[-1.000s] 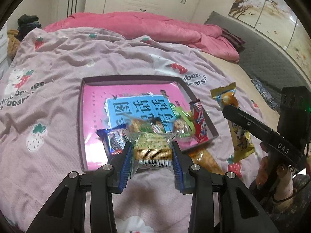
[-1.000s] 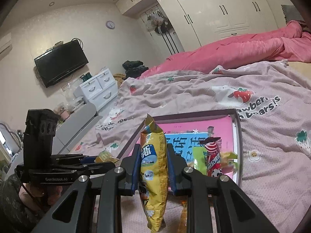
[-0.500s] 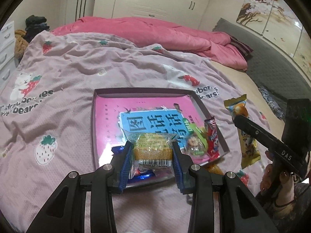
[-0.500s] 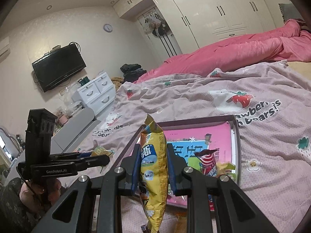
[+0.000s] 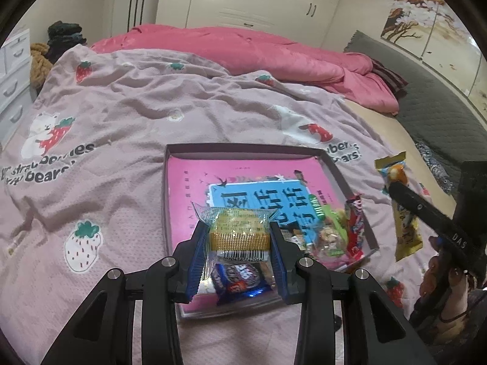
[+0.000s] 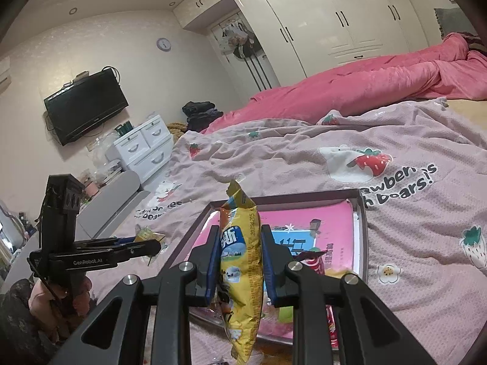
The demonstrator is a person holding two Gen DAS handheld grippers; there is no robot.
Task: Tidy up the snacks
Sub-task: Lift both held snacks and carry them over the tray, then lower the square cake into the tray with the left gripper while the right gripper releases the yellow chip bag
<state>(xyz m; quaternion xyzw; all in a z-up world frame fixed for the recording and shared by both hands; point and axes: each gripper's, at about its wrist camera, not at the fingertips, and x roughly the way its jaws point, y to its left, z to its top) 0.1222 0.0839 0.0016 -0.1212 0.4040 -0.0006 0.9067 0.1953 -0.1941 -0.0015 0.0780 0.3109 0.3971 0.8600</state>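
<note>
My left gripper (image 5: 239, 237) is shut on a clear-wrapped biscuit pack (image 5: 239, 232) and holds it above the near edge of a shallow box (image 5: 243, 150) with a pink and blue lining. In the box lie a blue snack packet (image 5: 240, 276), a green packet (image 5: 327, 231) and a red stick packet (image 5: 354, 228). My right gripper (image 6: 240, 261) is shut on a long yellow snack bag (image 6: 242, 273), held upright above the box (image 6: 360, 237). The bag also shows in the left wrist view (image 5: 401, 213), right of the box.
The box lies on a pink strawberry-print blanket (image 5: 115, 115). A rolled pink duvet (image 5: 243, 51) lies at the bed's far side. White drawers (image 6: 143, 146) and a wall television (image 6: 85, 106) stand to the left. Wardrobes (image 6: 334, 21) are behind the bed.
Both grippers have lifted and drawn back while keeping their snacks. The blue packet now shows under the left gripper inside the box.
</note>
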